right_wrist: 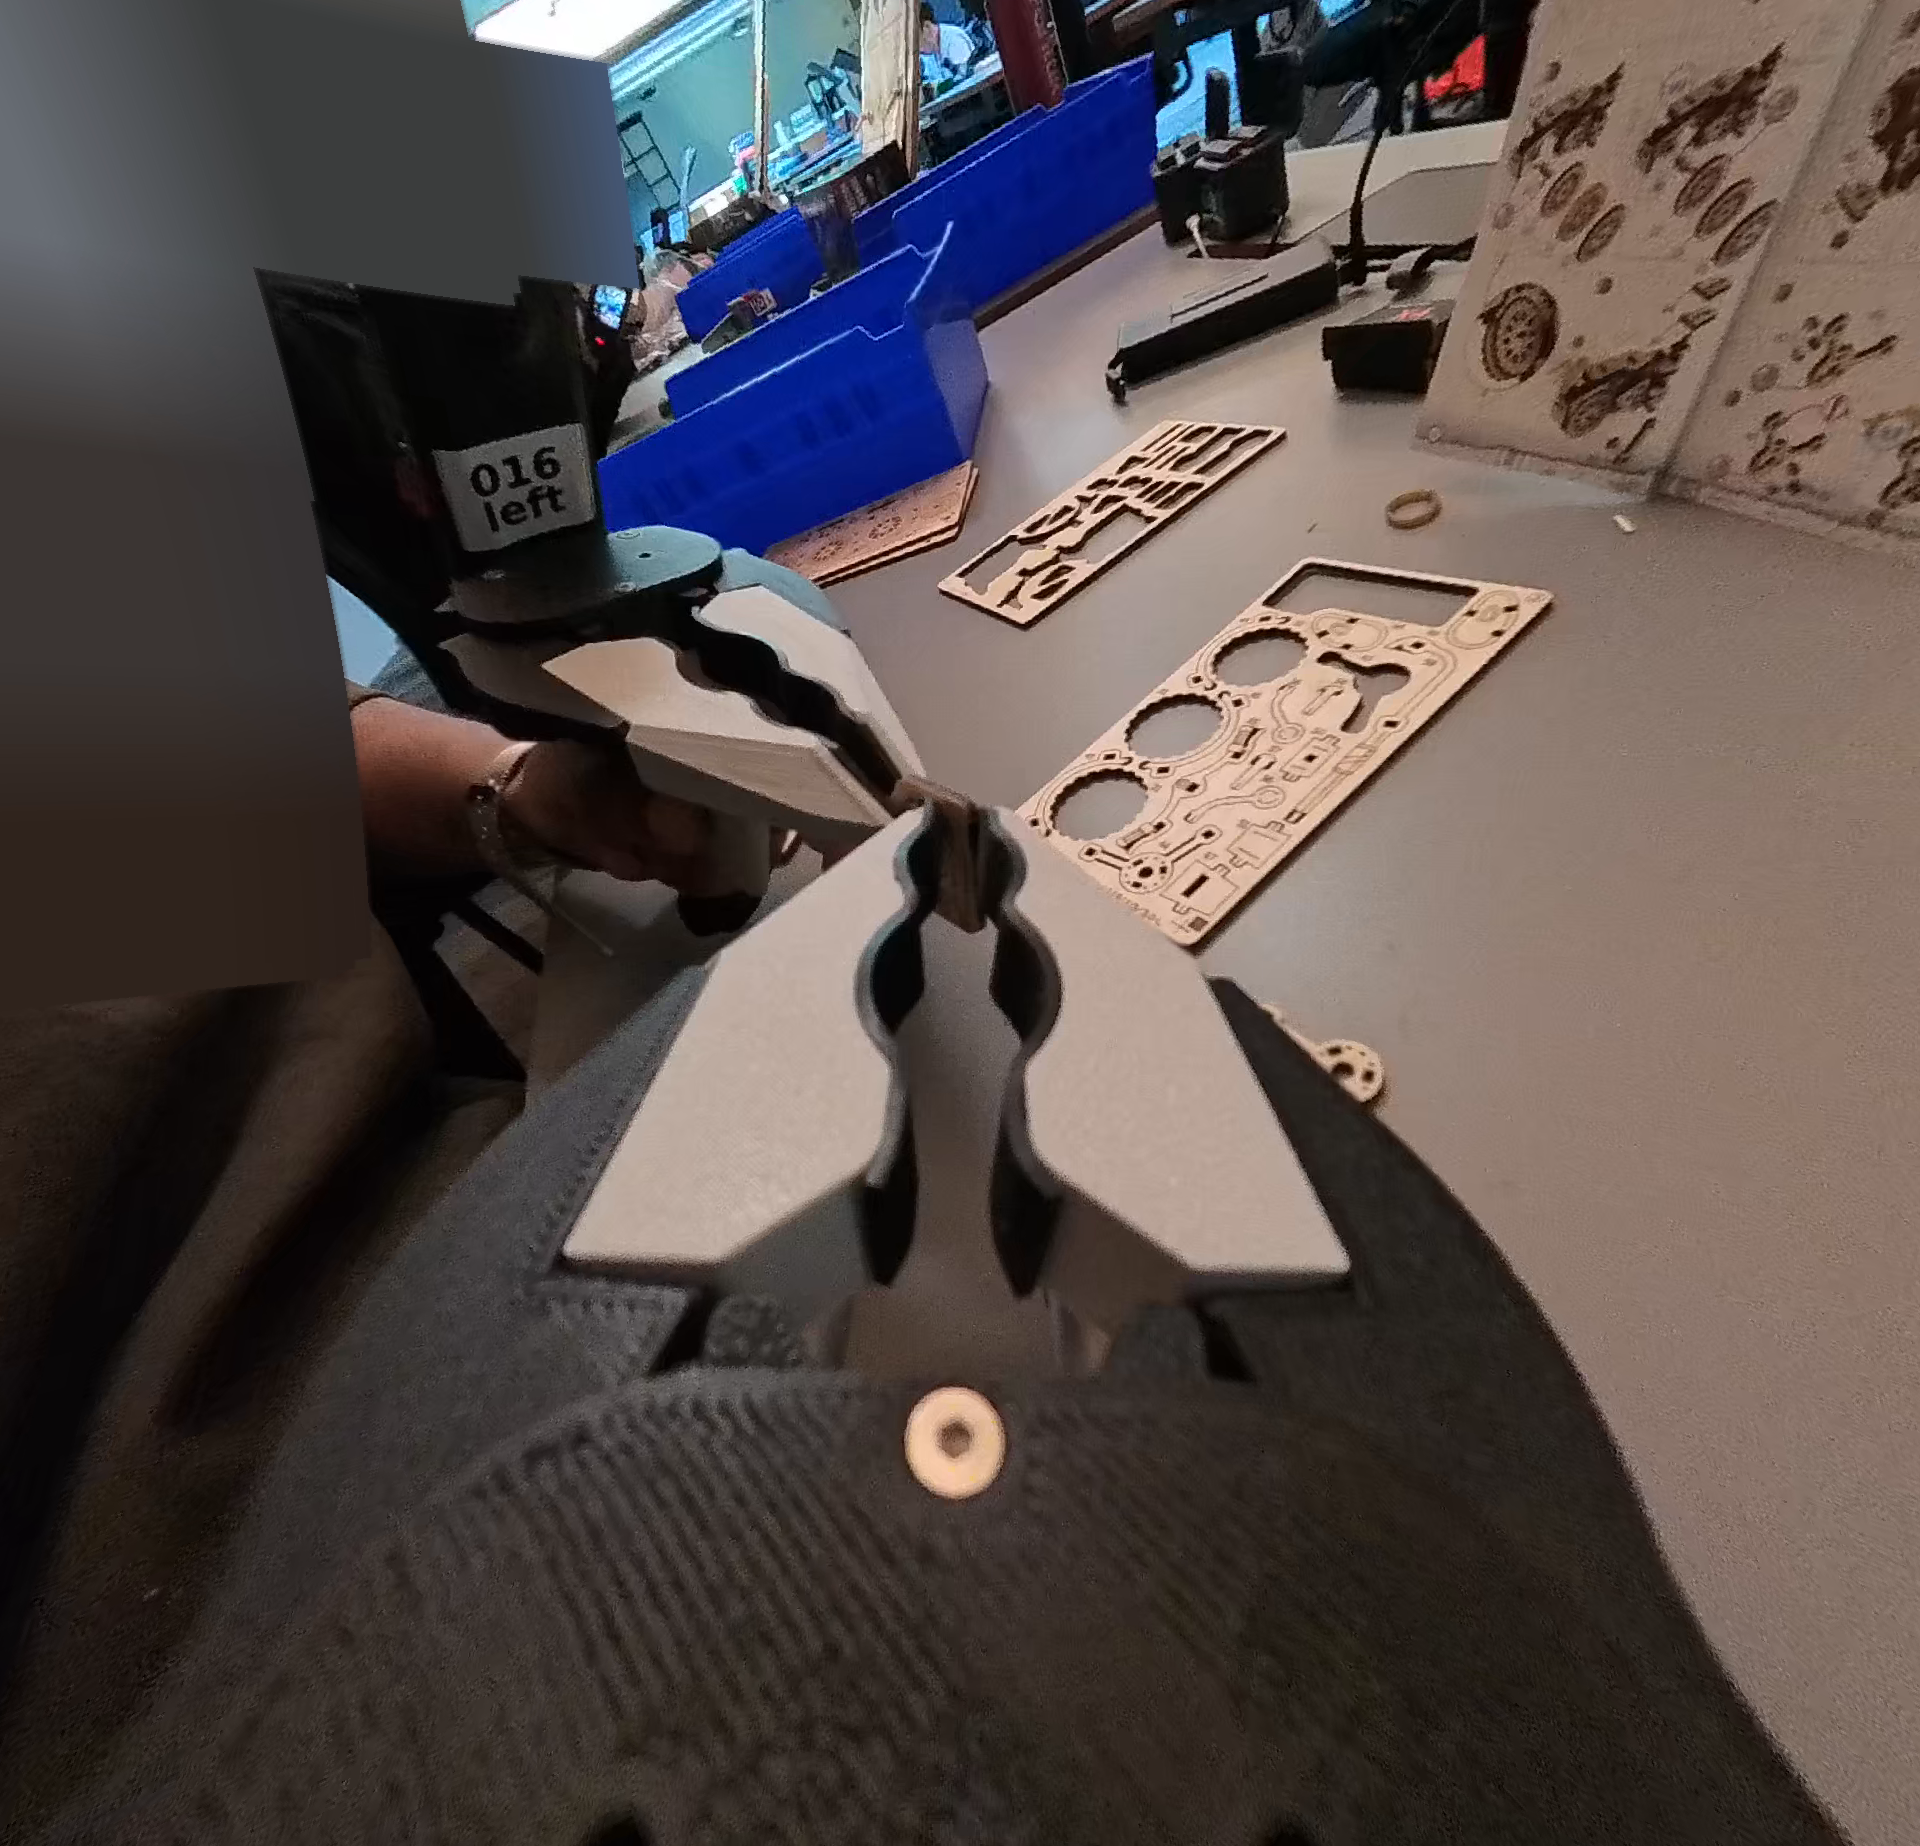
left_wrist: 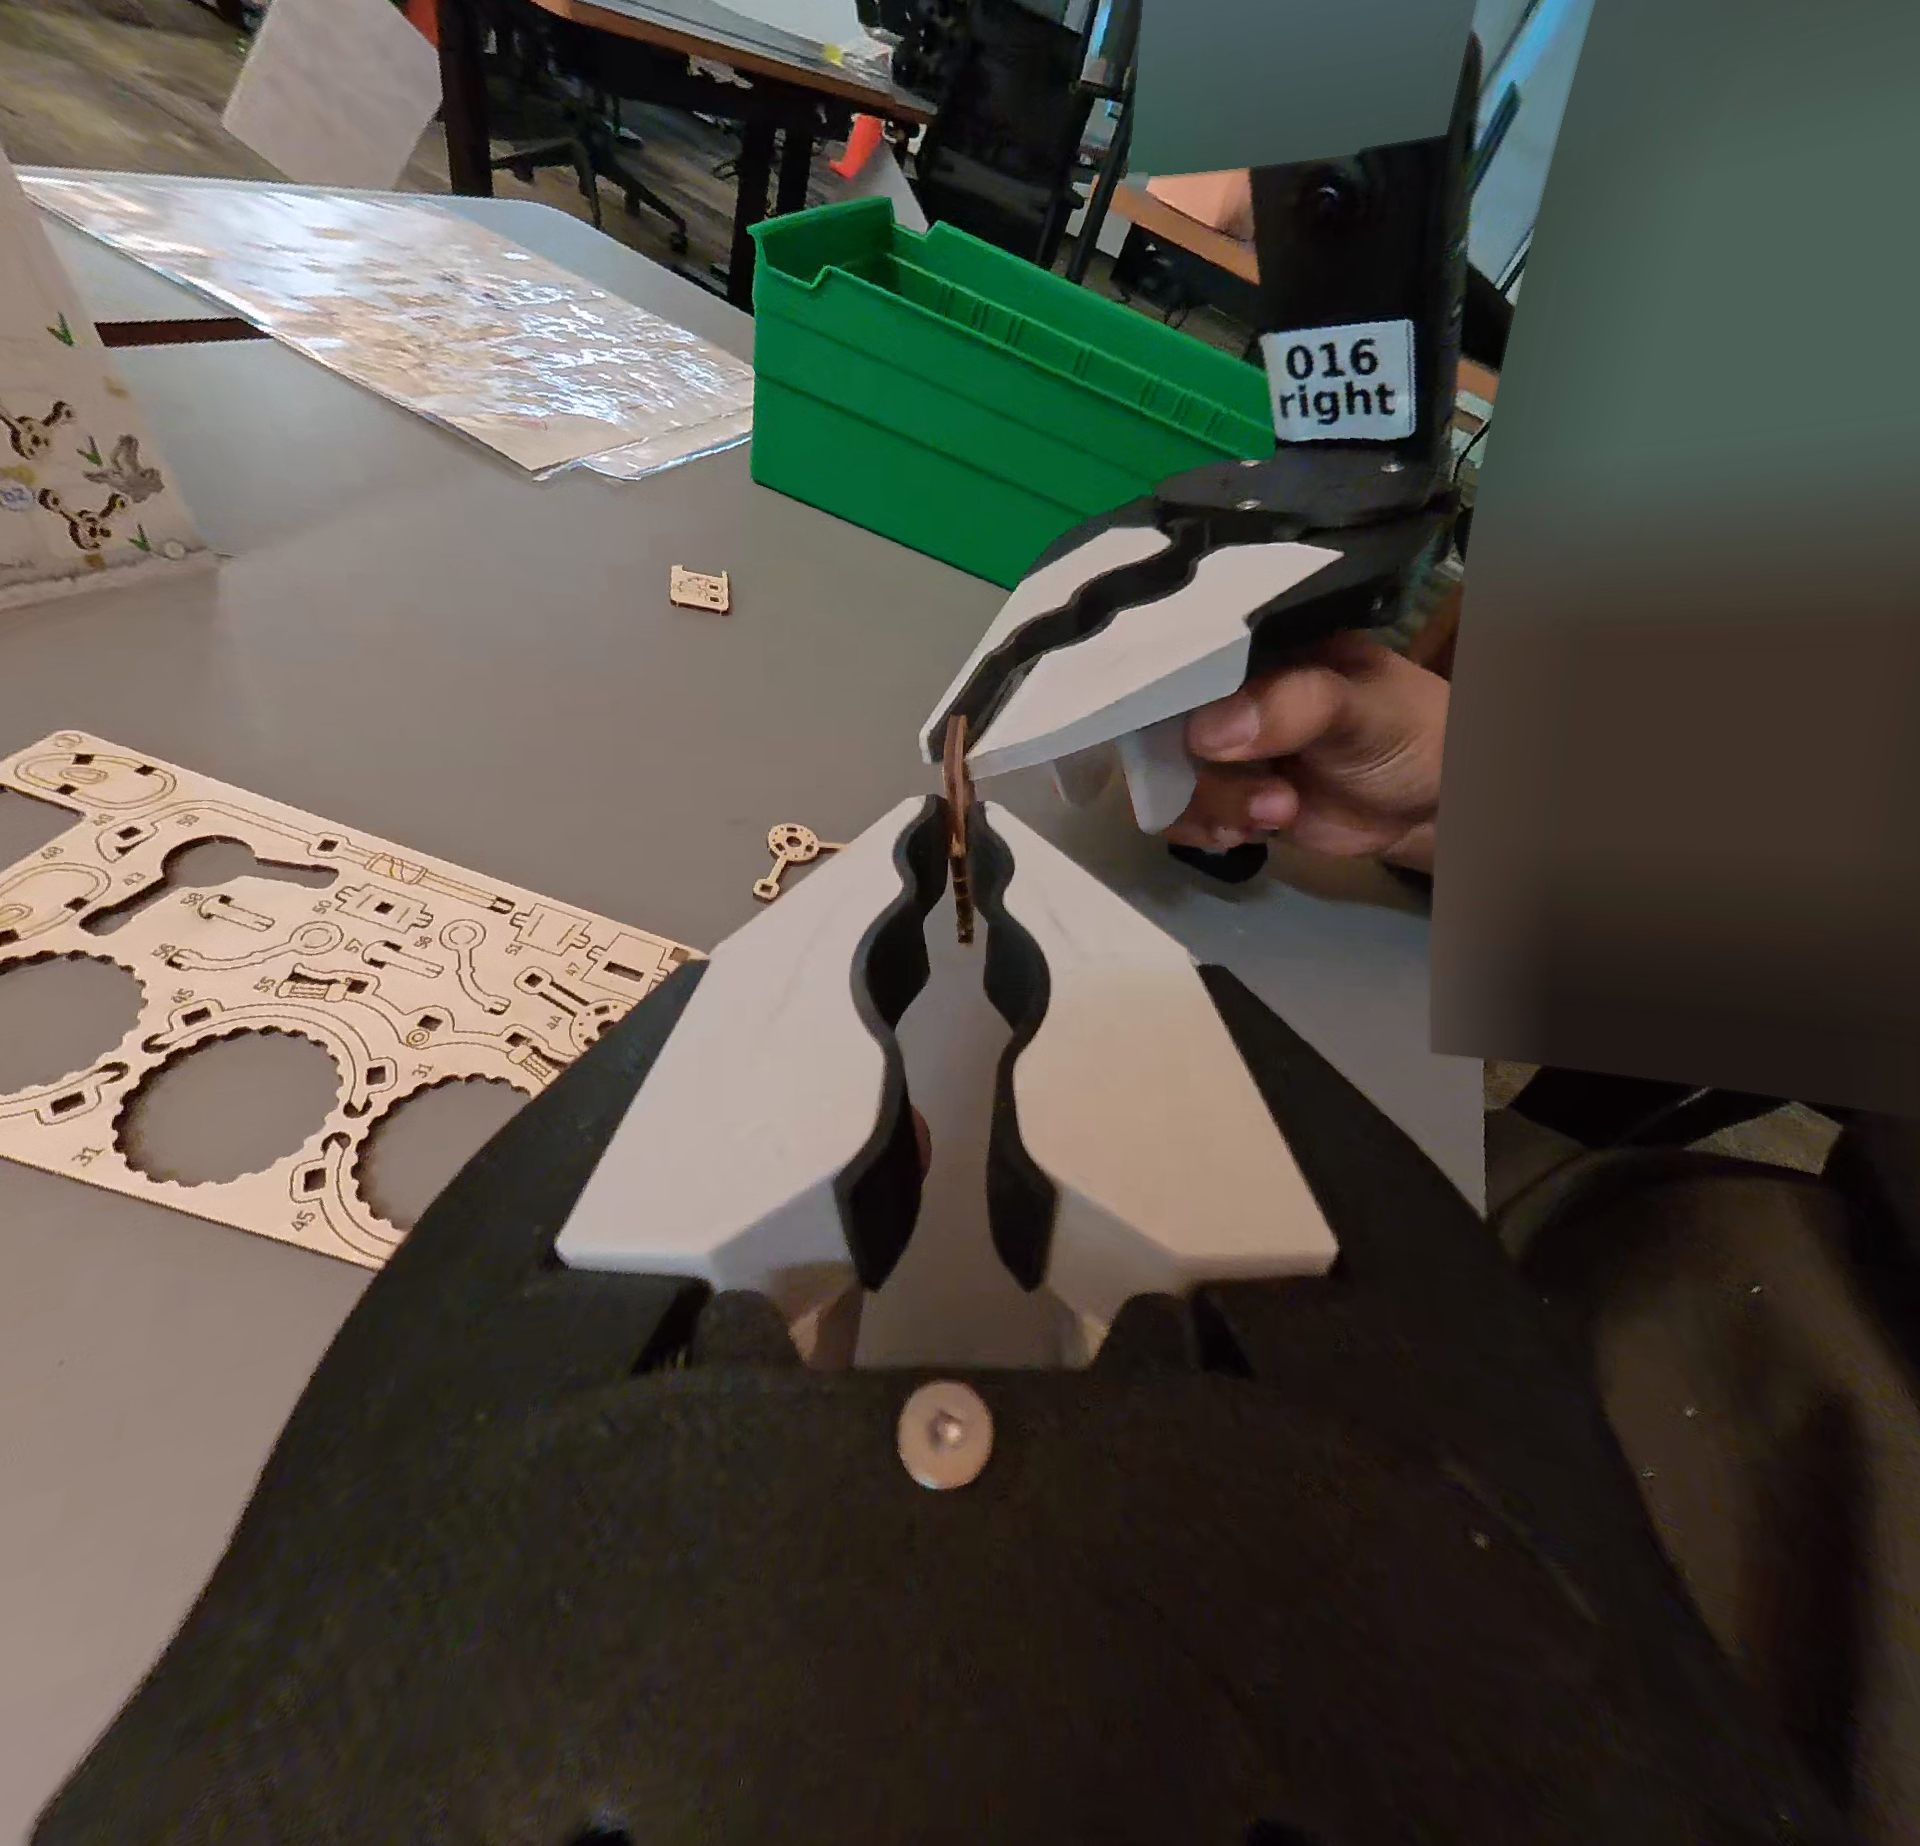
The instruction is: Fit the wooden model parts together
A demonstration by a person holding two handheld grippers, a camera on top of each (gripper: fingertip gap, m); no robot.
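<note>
My left gripper (left_wrist: 951,822) is shut on a small thin wooden part (left_wrist: 961,866), seen edge on between its tips. My right gripper (left_wrist: 958,752) comes in from the right, and its tips are shut on the top of the same small wooden assembly. In the right wrist view my right gripper (right_wrist: 951,832) pinches a wooden part (right_wrist: 961,877). The left gripper (right_wrist: 902,794) meets it tip to tip from the upper left. I cannot tell where one part ends and the other begins. Both are held above the grey table (left_wrist: 468,674).
A punched wooden parts sheet (left_wrist: 260,1007) (right_wrist: 1288,757) lies flat. A loose key-shaped part (left_wrist: 790,856) (right_wrist: 1351,1064) and a small square part (left_wrist: 701,589) lie nearby. There is a green bin (left_wrist: 935,425), blue bins (right_wrist: 831,414), a second sheet (right_wrist: 1112,518), and an upright instruction sheet (right_wrist: 1714,238). My two grippers' fingertips are within a few centimetres of each other.
</note>
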